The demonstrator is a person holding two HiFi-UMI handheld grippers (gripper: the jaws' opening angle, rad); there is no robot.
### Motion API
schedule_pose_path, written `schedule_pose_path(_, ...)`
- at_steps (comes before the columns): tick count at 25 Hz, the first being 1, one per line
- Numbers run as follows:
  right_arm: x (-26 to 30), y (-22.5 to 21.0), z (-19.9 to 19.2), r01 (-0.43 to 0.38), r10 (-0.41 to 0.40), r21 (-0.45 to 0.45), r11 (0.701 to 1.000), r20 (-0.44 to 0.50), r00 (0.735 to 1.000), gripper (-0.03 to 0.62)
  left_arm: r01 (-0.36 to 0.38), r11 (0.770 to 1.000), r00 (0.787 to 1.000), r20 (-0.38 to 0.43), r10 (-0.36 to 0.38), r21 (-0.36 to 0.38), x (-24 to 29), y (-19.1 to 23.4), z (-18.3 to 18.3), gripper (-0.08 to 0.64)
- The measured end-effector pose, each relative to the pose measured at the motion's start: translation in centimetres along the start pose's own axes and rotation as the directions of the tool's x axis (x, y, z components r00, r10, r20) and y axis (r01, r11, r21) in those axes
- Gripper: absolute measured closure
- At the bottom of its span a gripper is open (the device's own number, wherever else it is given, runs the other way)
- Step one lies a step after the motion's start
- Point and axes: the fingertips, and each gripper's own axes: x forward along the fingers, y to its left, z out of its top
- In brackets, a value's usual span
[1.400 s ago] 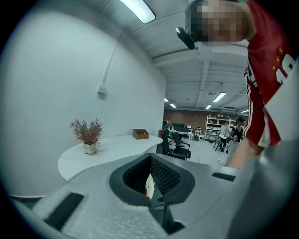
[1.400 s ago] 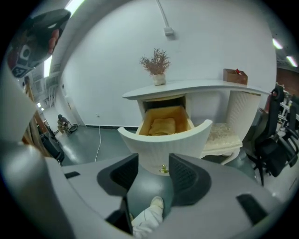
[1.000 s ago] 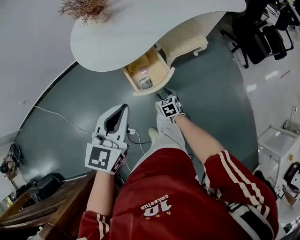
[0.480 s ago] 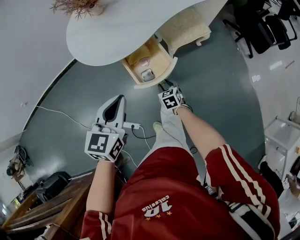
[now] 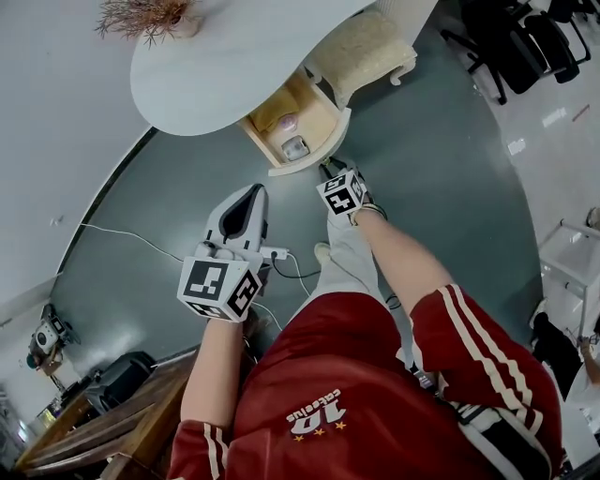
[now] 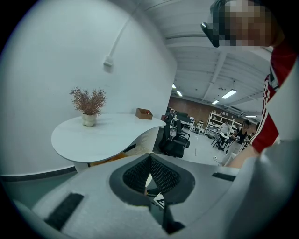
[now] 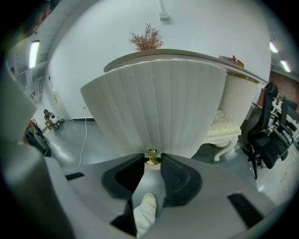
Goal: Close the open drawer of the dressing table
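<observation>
The drawer (image 5: 314, 122) is seen in the head view pulled out from under the white top of the bench (image 5: 216, 66), its back end covered by that top. Two small things lie in it, a pinkish one and a grey one; what they are cannot be made out. In the right gripper view only its fluted white front (image 7: 154, 107) is shown, and the inside is shut off from sight.

The right hand-held gripper (image 5: 330, 172) is held just at 5 o'clock of the drawer's front, its tips largely masked by its marker cube. Its jaws (image 7: 152, 162) have just been closing and are seen partly apart, released, with the gold knob (image 7: 152, 157) set in the gap at their tips. The knob's sides are covered by the pad edges, and no pressing on it is shown. A white shoe (image 7: 147, 205) is glimpsed through the gap below.

The left hand-held gripper (image 5: 255, 190) is held well apart from the drawer, at about 7 o'clock of it. Its jaws (image 6: 149, 158) are clenched, tips met, with nothing between them.

A dried plant (image 5: 141, 14) in a pot is cut off by the top edge of the head view. A cream stool (image 5: 366, 47) at 1 o'clock of the drawer is half tucked under the bench. A white power strip (image 5: 272, 253) on the floor is partly hidden behind the left hand-held gripper.
</observation>
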Motion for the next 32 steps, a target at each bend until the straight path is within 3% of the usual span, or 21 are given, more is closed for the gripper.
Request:
schedule_pose_path(10, 0.3, 0.0, 0.6, -0.010, 0.011, 0.011, 1.000, -0.012, 1.000, 0.483, 0.000, 1.000, 1.000, 0.025, 0.000, -0.001, 0.9, -0.3, 2.2, 0.561)
schedule_pose_path(32, 4.2, -0.3, 6.1, -0.065, 0.065, 0.000, 0.998, 0.014, 0.998, 0.489, -0.076, 0.997, 0.997, 0.016, 0.076, -0.020, 4.4, 4.4, 6.7, 0.560)
